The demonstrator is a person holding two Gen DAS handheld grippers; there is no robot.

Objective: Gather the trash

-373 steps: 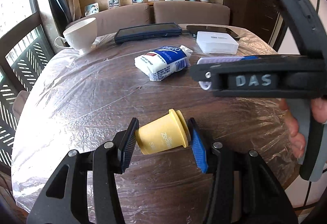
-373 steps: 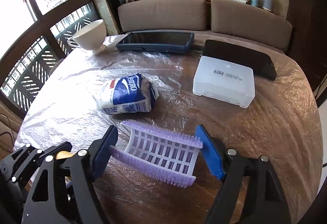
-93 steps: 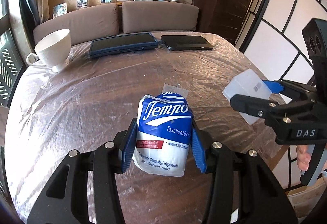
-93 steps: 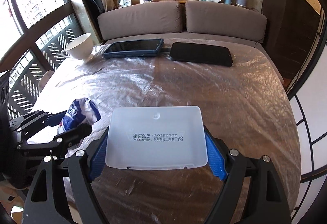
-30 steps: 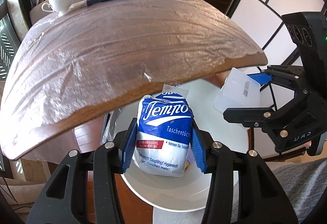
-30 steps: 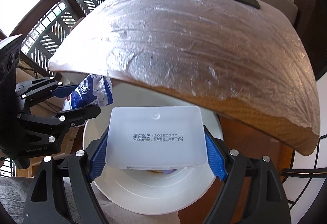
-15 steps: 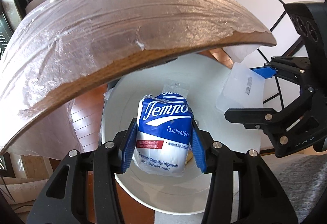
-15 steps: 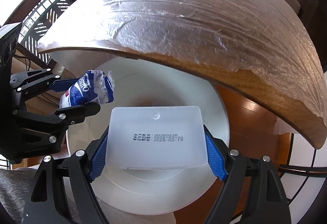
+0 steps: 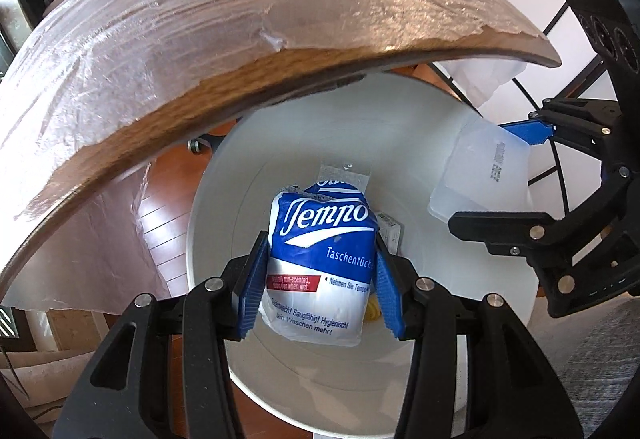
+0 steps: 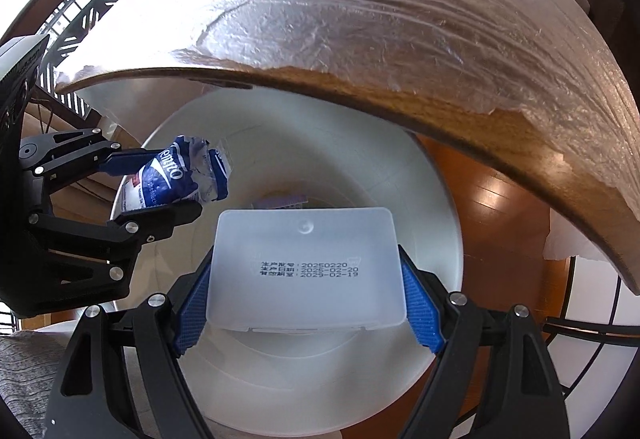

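**Over the bin, both loads poised for the drop**

Below the table edge (image 9: 280, 55), I have both grippers pointing steeply down into the white bin (image 9: 224, 199), which stands on the wooden floor just beside the table and partly under its overhang

- Left gripper (image 9: 318, 279): its blue pads (image 9: 254, 279) flank the tissue pack (image 9: 320, 263). The jaws have just been opening a little, yet the pack sits between them and has not dropped. I hold it over the bin's mouth so that a release sends it straight in
- Right gripper (image 10: 304, 303): jaws set wide, clamped across the long sides of the plastic box (image 10: 306, 267). It hangs inside the rim's outline for the same reason; from the left wrist view the box (image 9: 480, 175) shows off to the right, near the bin wall
- Bin bottom already holds bits: something purple (image 10: 280, 202) shows past the box, something yellow (image 9: 372, 309) beside the pack

How the trash looks:
- Tissue pack: soft blue-and-white wrapper, "Tempo" lettering, red strip, crumpled at the top, squeezed slightly at the waist
- Box: translucent, frosted, flat, rounded corners, printed date lines on its face, lid closed

My judgement: letting go is all that remains for these two
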